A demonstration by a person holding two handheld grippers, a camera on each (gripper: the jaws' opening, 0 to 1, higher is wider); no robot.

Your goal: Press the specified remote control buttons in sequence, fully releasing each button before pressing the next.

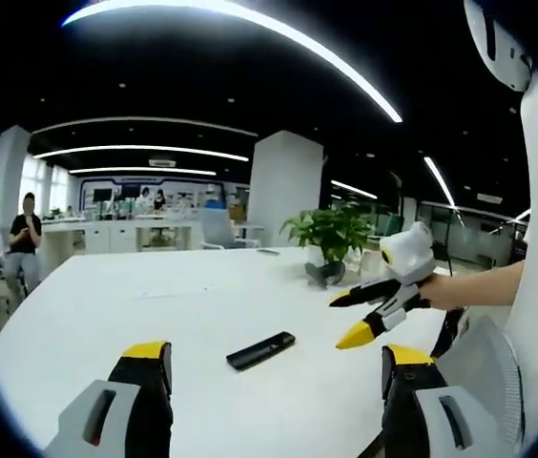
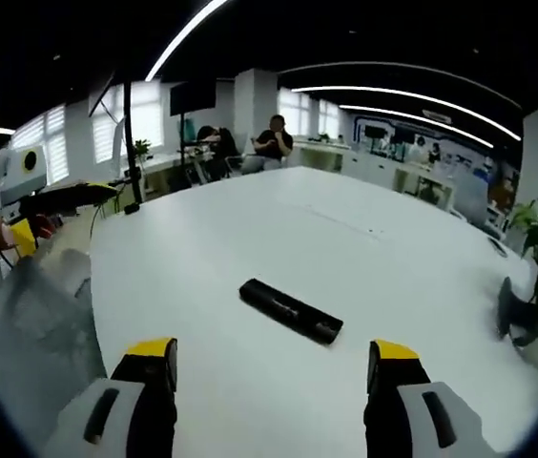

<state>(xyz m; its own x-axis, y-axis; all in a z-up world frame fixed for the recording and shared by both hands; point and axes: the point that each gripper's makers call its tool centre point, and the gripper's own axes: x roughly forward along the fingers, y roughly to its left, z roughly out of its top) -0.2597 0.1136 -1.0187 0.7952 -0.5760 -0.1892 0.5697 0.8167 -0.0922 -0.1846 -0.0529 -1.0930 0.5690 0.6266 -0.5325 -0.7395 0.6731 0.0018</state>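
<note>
A slim black remote control (image 1: pixel 260 350) lies flat on the white table (image 1: pixel 155 305), a little beyond my left gripper (image 1: pixel 277 370) and between the lines of its jaws. That gripper's jaws stand wide apart, open and holding nothing. My right gripper (image 1: pixel 347 318) comes in from the right, held by a hand above the table, its yellow-tipped jaws apart and to the right of the remote. In the right gripper view the remote (image 2: pixel 290 311) lies diagonally just ahead of my open right gripper (image 2: pixel 271 370). The left gripper (image 2: pixel 64 215) shows at the far left edge.
A potted green plant (image 1: pixel 331 234) in a dark pot (image 2: pixel 517 315) stands on the table's far side. The person's grey sleeve (image 2: pixel 40 334) lies at the table's near edge. Seated people (image 1: pixel 26 234) and desks are in the office beyond.
</note>
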